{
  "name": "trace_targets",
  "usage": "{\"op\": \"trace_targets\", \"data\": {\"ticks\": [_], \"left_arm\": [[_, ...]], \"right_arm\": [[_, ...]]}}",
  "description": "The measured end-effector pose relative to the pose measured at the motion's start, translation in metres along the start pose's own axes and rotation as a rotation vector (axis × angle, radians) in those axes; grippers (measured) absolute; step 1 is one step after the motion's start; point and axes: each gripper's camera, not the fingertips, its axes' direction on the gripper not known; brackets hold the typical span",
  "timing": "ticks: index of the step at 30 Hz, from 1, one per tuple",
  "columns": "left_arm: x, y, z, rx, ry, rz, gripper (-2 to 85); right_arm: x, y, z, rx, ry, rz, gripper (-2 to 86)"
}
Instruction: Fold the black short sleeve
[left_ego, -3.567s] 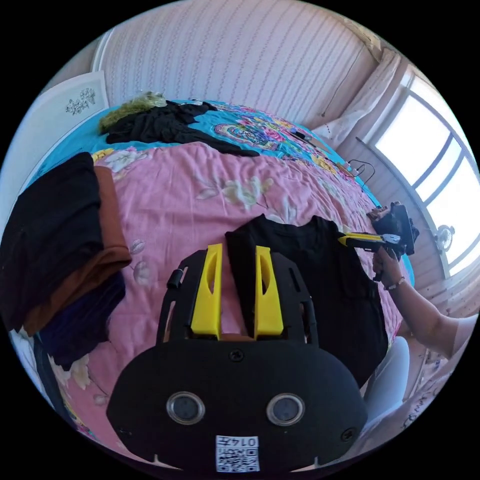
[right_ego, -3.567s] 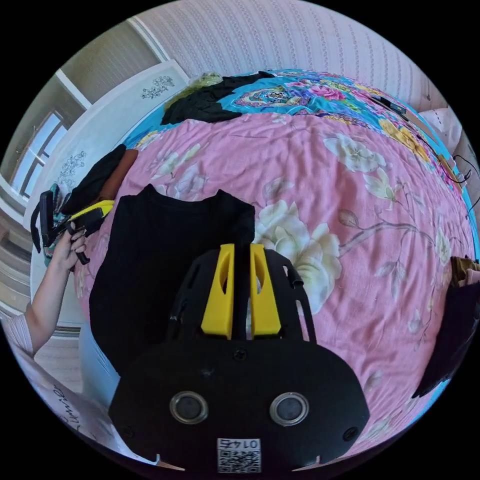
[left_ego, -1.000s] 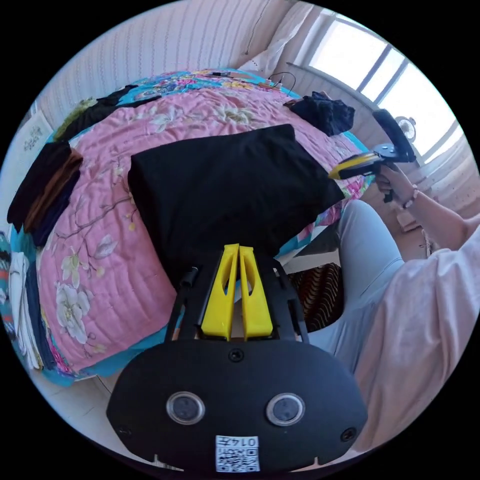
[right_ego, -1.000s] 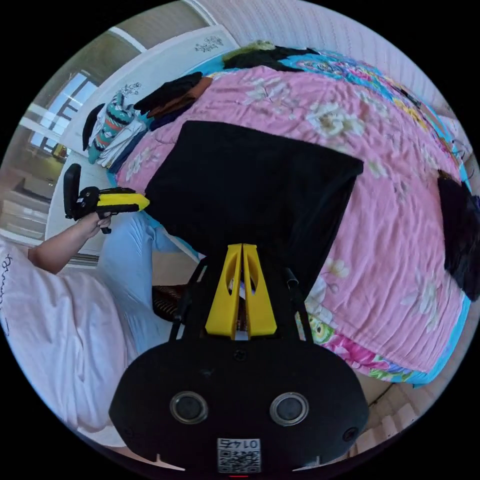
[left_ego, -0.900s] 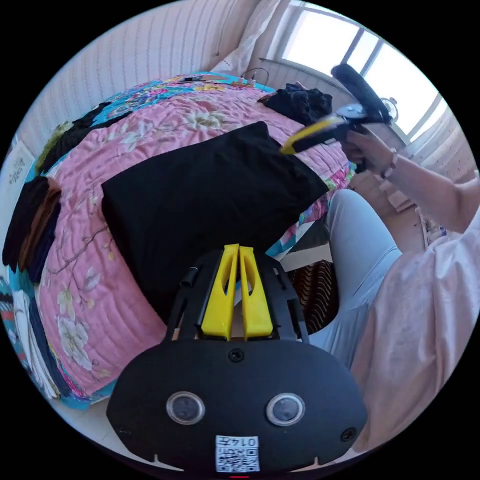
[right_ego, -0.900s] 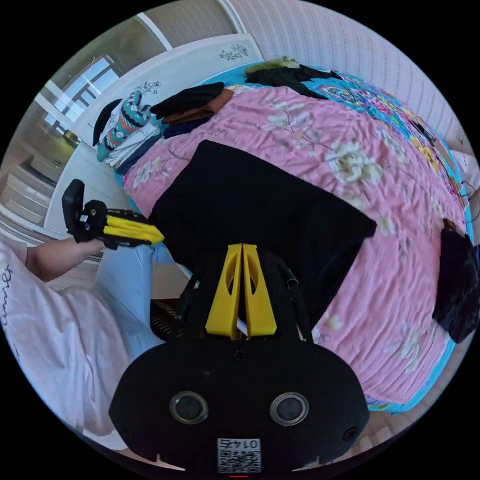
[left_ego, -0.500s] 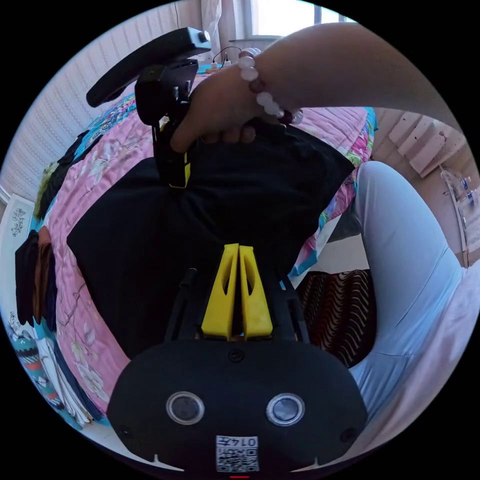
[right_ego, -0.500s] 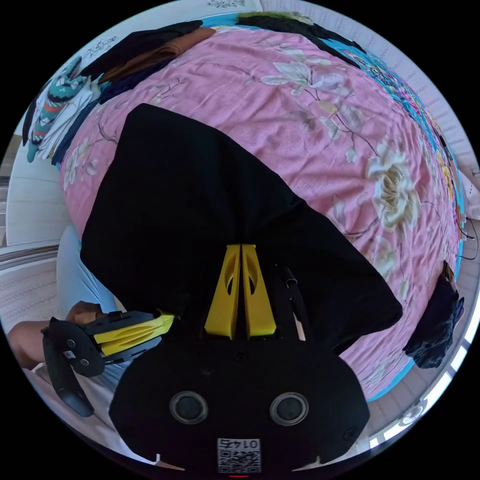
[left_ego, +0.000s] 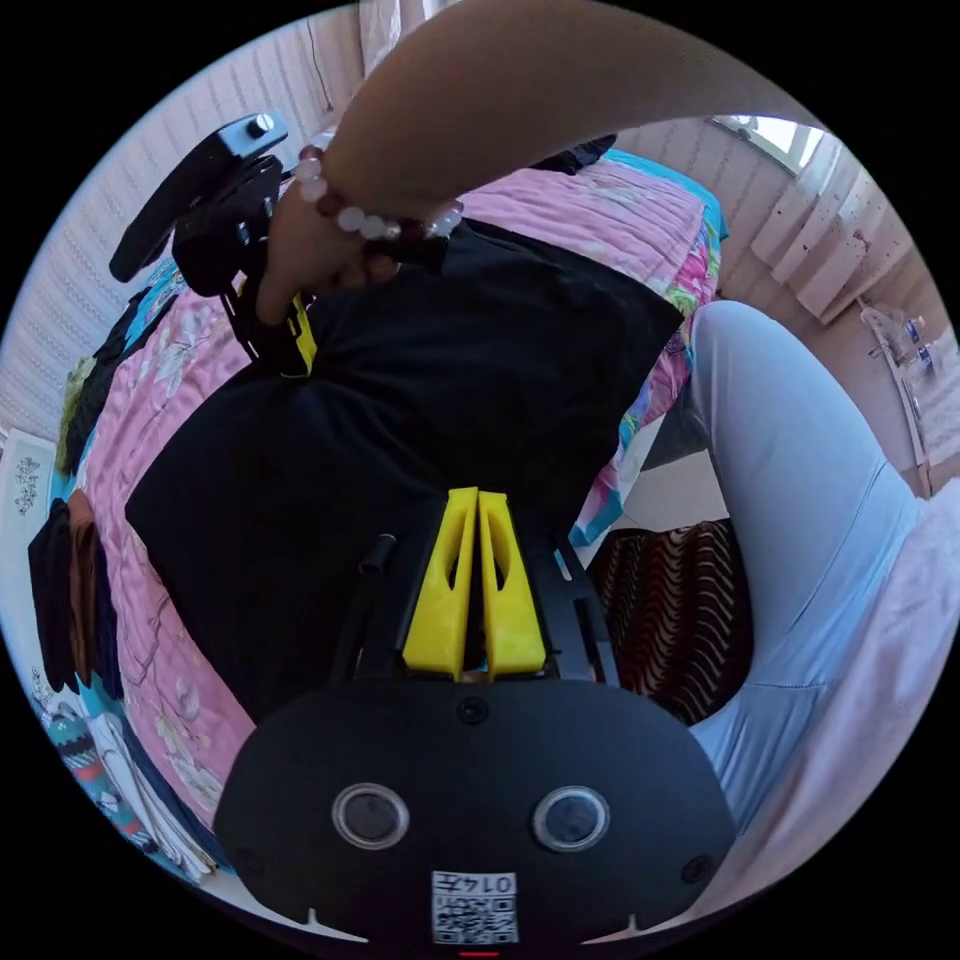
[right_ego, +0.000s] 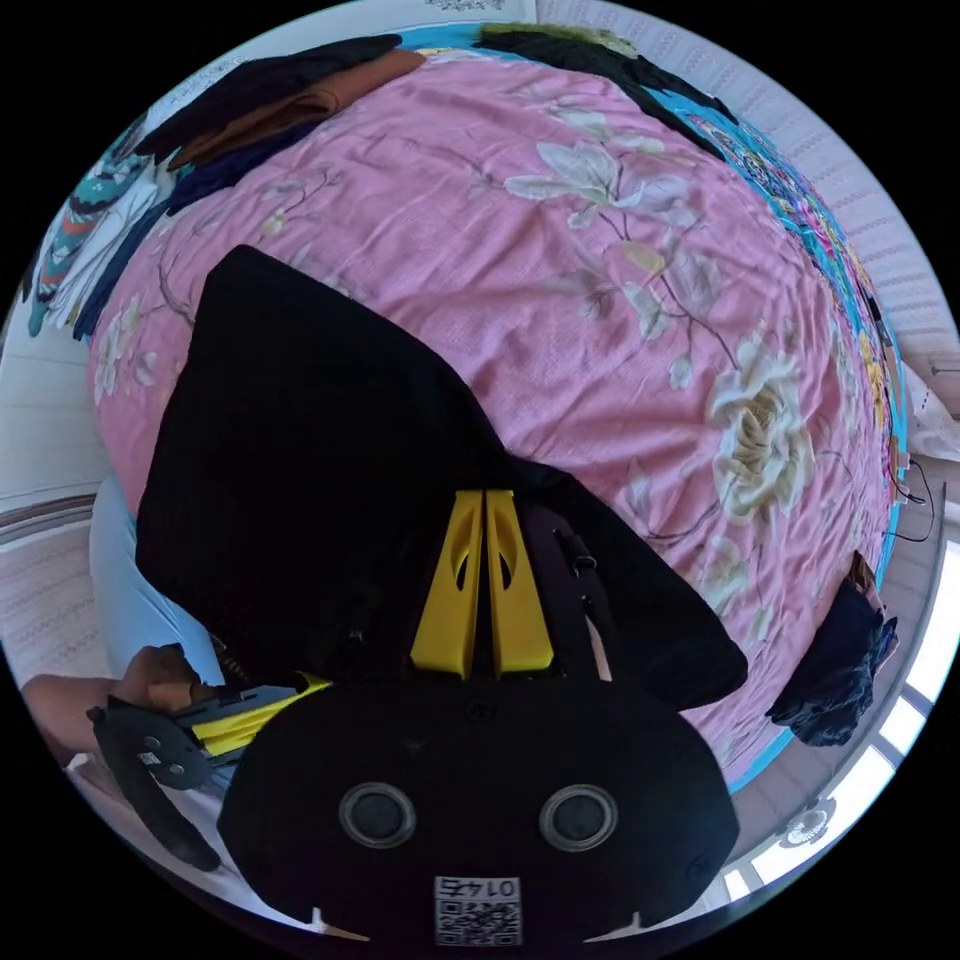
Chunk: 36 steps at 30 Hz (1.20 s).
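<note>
– What covers the bed?

– A pink floral quilt (right_ego: 600, 250), laid over a turquoise patterned bedspread (right_ego: 800, 220) that shows along the far edge.

– Any other clothes?

– A stack of folded clothes (right_ego: 270, 90), black over brown over navy, sits near one corner. Beside it lie striped garments (right_ego: 75, 235) in teal and white. A dark garment with a green piece (right_ego: 590, 45) lies at the far side, and a crumpled dark bundle (right_ego: 835, 670) near the quilt's other edge.

– And beyond the bed?

– A striped wall (left_ego: 80, 270), a window (right_ego: 890, 720), and a brown wavy-patterned mat (left_ego: 665, 610) on the floor
</note>
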Motion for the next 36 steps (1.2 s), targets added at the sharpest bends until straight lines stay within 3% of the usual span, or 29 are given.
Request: {"op": "trace_targets", "data": {"ticks": [7,10,12,18,28,36], "left_arm": [[-0.001,-0.011,-0.006,-0.04,0.15,-0.018,-0.9],[0.005,-0.009,-0.019,0.103,0.232,-0.031,-0.7],[0.008,-0.01,-0.024,0.172,0.143,-0.116,0.1],[0.028,-0.039,-0.006,0.102,0.127,-0.038,11.8],[0.057,-0.076,0.006,0.115,0.158,0.074,15.3],[0.072,-0.089,0.021,0.08,0.157,0.189,16.8]], "right_arm": [[0.074,0.081,-0.023,0.159,-0.277,0.126,-0.3],[0.111,0.19,-0.047,0.371,-0.357,0.245,-0.2],[0.142,0.296,-0.048,0.477,-0.383,0.403,0.1],[0.2,0.478,-0.008,0.487,-0.493,0.686,2.8],[0.25,0.526,0.03,0.401,-0.636,0.685,2.7],[0.284,0.563,0.018,0.6,-0.939,0.603,0.8]]}}
